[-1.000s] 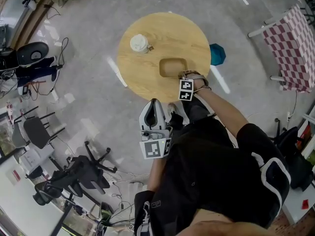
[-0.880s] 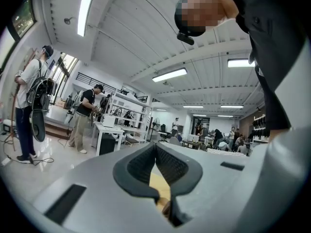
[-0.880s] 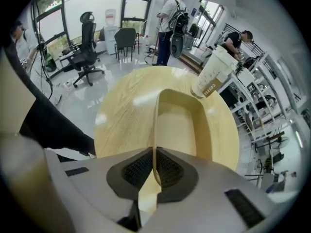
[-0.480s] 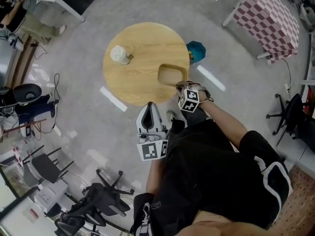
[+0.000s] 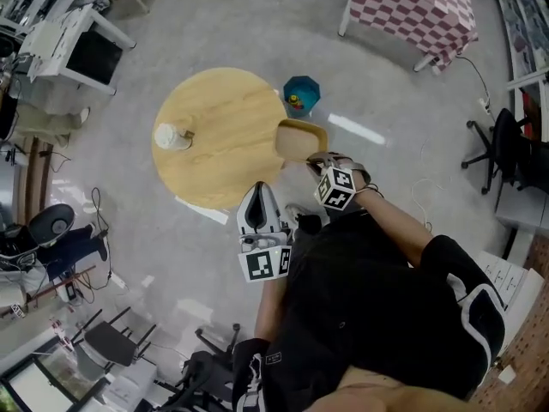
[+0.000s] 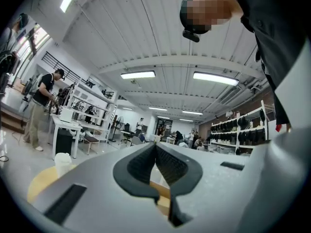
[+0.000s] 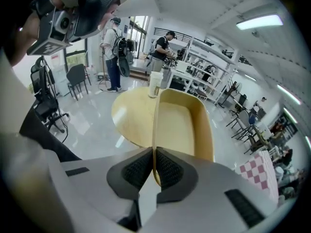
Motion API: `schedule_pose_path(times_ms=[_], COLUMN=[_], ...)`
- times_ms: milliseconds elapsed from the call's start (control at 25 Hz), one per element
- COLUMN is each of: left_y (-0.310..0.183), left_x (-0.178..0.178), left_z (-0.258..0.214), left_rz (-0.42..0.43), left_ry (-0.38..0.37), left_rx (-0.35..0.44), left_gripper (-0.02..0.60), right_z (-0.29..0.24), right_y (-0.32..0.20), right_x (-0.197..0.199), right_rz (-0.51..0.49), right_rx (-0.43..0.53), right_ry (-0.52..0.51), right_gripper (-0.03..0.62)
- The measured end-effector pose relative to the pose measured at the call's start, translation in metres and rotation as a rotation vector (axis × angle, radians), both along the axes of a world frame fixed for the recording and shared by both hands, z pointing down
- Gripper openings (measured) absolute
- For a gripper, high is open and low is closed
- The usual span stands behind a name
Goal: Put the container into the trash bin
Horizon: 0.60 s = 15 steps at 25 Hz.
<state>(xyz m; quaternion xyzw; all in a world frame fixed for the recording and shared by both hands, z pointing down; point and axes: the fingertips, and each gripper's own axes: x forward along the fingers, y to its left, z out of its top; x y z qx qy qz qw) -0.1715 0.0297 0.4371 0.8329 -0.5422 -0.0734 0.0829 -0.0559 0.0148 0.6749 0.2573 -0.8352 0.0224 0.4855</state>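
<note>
While the left gripper (image 6: pixel 156 152) is pressed together empty, the container (image 5: pixel 300 140) is pinched at its rim by the right gripper (image 7: pixel 154 171), apparently for carrying to the trash bin (image 5: pixel 301 95) at its twelve o'clock.

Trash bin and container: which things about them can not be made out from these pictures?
- trash bin: seen in the head view only, and too small there to name the bits inside it; neither gripper view shows it.
- container: its underside is hidden in every view; in the head view the right gripper, shut on its rim, covers the near corner.
- cup: too small in the head view to tell whether it holds anything.
</note>
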Motion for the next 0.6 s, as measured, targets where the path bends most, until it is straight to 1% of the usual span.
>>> schedule_pose_path(times_ms=[80,200,360,480,600], left_y=[-0.006,-0.015,-0.029,-0.039,-0.048], left_x=[0.023,0.053,0.103,0.141,0.169], left_z=[-0.003,-0.006,-0.008,-0.01,-0.013], left_rz=[0.021,0.028,0.028,0.037,0.04], left_ry=[-0.002,0.008,0.019,0.013,-0.004], left_rx=[0.0,-0.012,-0.017,-0.015,-0.012], left_gripper=[0.009,0.011,0.009,0.011,0.011], right_z=[-0.005,-0.013,-0.019,-0.018,-0.018], right_y=[-0.001,-0.004,-0.012,-0.019,-0.026], right_x=[0.025,0.058,0.111,0.15,0.178], right_rz=[0.035,0.068,0.093,0.111,0.116], right_rx=[0.003,0.011,0.016,0.012,0.007], right_ry=[-0.014,-0.03,-0.039,-0.045,-0.051], right_gripper=[0.037,0.037,0.037,0.037,0.037])
